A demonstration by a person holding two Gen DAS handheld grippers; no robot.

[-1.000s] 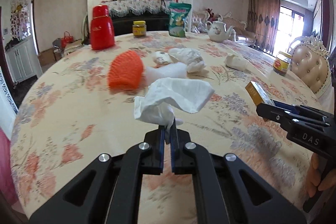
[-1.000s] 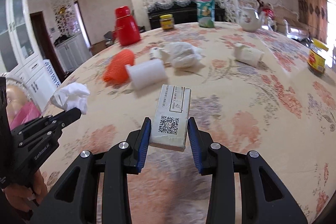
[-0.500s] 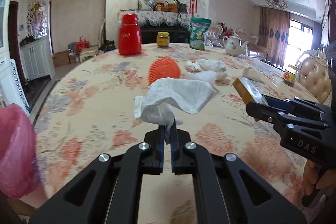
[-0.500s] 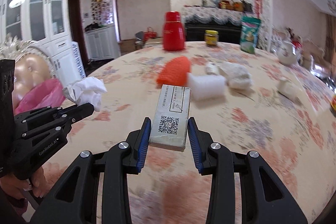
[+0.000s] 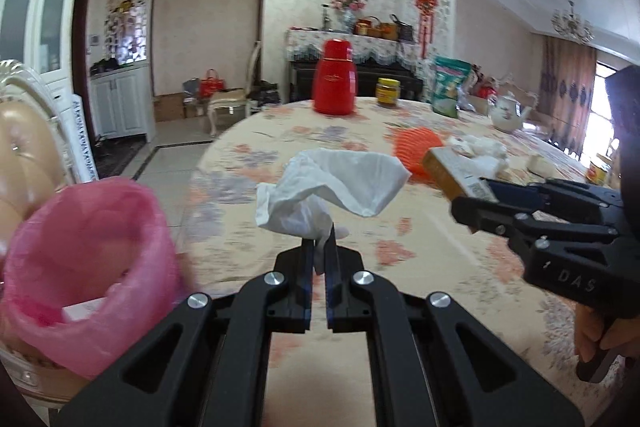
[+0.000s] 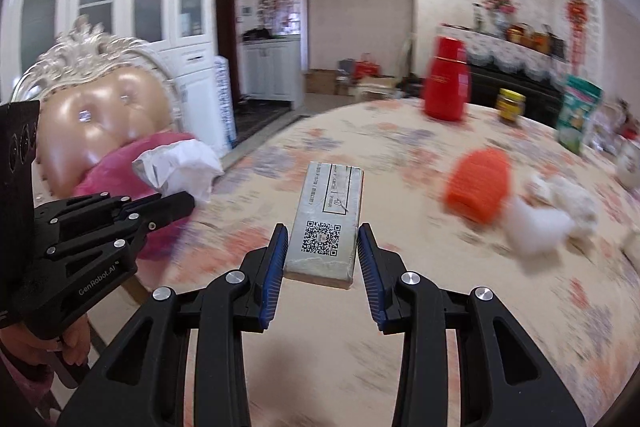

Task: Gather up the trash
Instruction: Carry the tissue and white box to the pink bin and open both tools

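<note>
Left gripper (image 5: 319,247) has its jaws pinched together on a crumpled tissue (image 5: 328,189); right gripper (image 6: 322,255) has its jaws clamped on a small box (image 6: 326,223). The pink-lined bin (image 5: 80,267) sits left of both. The thin pinch could slip, dropping tissue short on the bench (image 5: 420,259).

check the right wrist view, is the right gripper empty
No, the right gripper is clamped on a small box with a QR code, its blue pads pressing both long sides.
</note>
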